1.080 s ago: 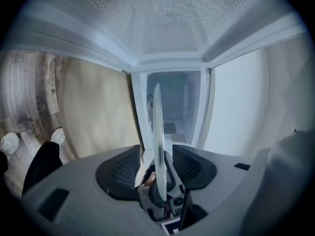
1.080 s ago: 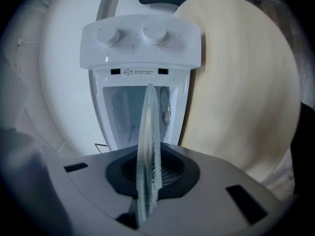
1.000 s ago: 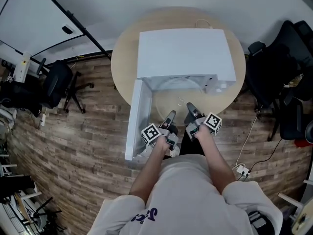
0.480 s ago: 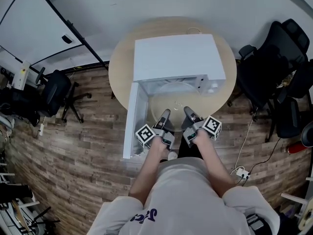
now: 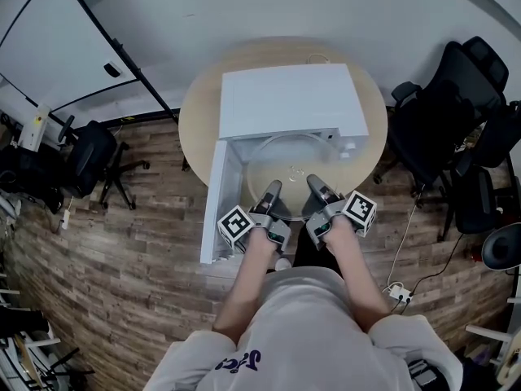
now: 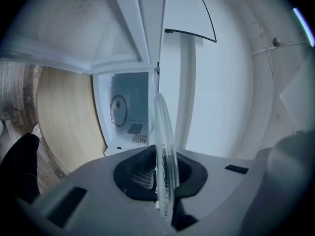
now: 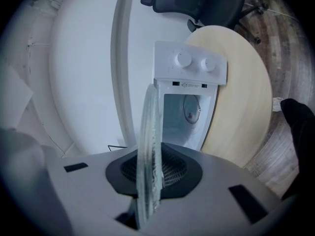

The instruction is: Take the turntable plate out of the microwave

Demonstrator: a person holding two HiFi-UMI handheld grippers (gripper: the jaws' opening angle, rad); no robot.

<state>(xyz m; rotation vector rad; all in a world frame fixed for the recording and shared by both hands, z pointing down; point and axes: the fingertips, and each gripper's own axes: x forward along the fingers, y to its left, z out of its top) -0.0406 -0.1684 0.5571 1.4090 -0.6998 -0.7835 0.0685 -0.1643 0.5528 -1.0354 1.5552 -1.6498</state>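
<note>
Glass plate (image 5: 290,160): jaws of the left gripper (image 5: 273,188), just closed, and the right gripper (image 5: 313,184) pinch its rim; pull it level from the microwave (image 5: 285,96).

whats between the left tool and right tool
The glass turntable plate: right tool clamps its near rim, left tool has just been closing onto it; head view.

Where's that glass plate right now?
Head view, centre: the glass plate hangs before the open microwave, right of its door, its near rim pinched by the right gripper and by the left gripper, whose jaws have just closed on it.
</note>
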